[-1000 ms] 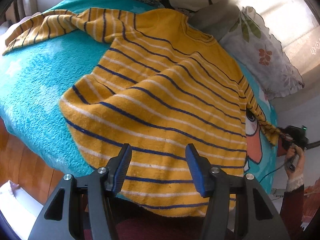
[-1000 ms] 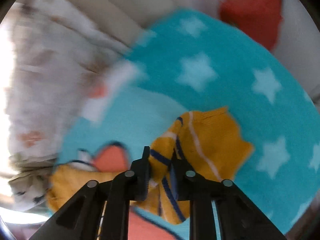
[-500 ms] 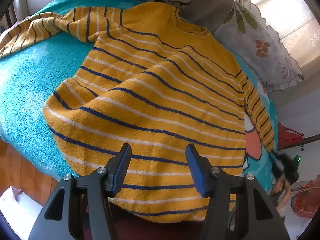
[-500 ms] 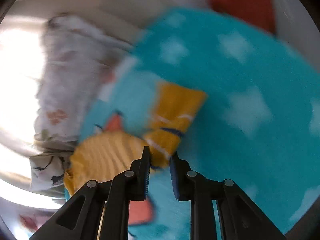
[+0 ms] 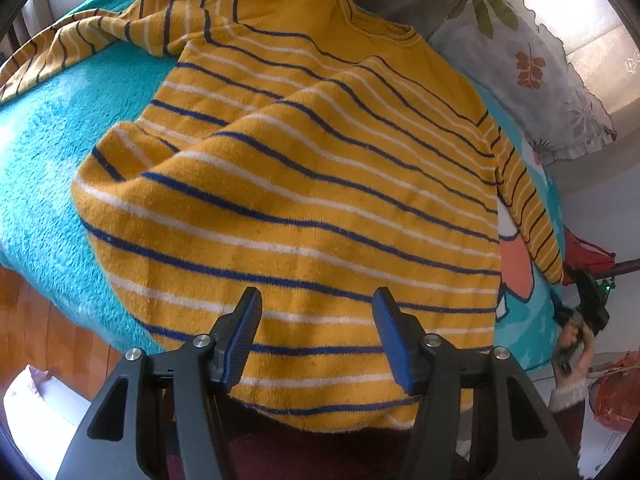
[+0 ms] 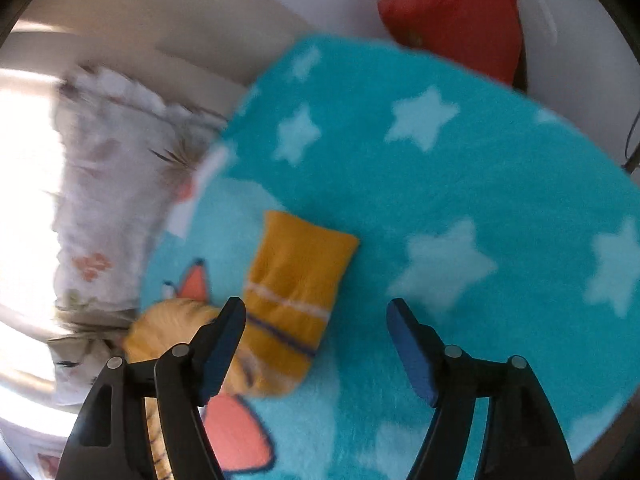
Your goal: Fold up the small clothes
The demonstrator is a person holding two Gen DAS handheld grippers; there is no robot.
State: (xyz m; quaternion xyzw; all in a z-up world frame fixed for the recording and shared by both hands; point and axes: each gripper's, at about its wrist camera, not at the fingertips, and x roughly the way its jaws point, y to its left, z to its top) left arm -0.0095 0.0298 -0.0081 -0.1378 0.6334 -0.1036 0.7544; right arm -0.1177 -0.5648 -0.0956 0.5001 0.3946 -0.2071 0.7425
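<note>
A yellow sweater (image 5: 304, 184) with blue and white stripes lies spread on a turquoise blanket (image 5: 44, 168). Its left sleeve (image 5: 80, 48) stretches to the far left; its right sleeve (image 5: 528, 216) runs down the right side. My left gripper (image 5: 316, 320) is open and empty, just above the sweater's hem. In the right wrist view, my right gripper (image 6: 316, 328) is open and empty above the cuff (image 6: 296, 280) of the right sleeve, which lies flat on the star-patterned blanket (image 6: 460, 168). The right gripper (image 5: 588, 312) also shows at the left view's right edge.
A floral pillow (image 5: 532, 68) lies at the head of the bed and shows blurred in the right wrist view (image 6: 108, 200). A wooden floor (image 5: 40, 320) lies below the blanket's edge. A red object (image 6: 456, 12) sits beyond the bed.
My right gripper has opened and let go of the sleeve cuff, which now lies on the blanket. My left gripper has moved closer over the sweater and stayed open.
</note>
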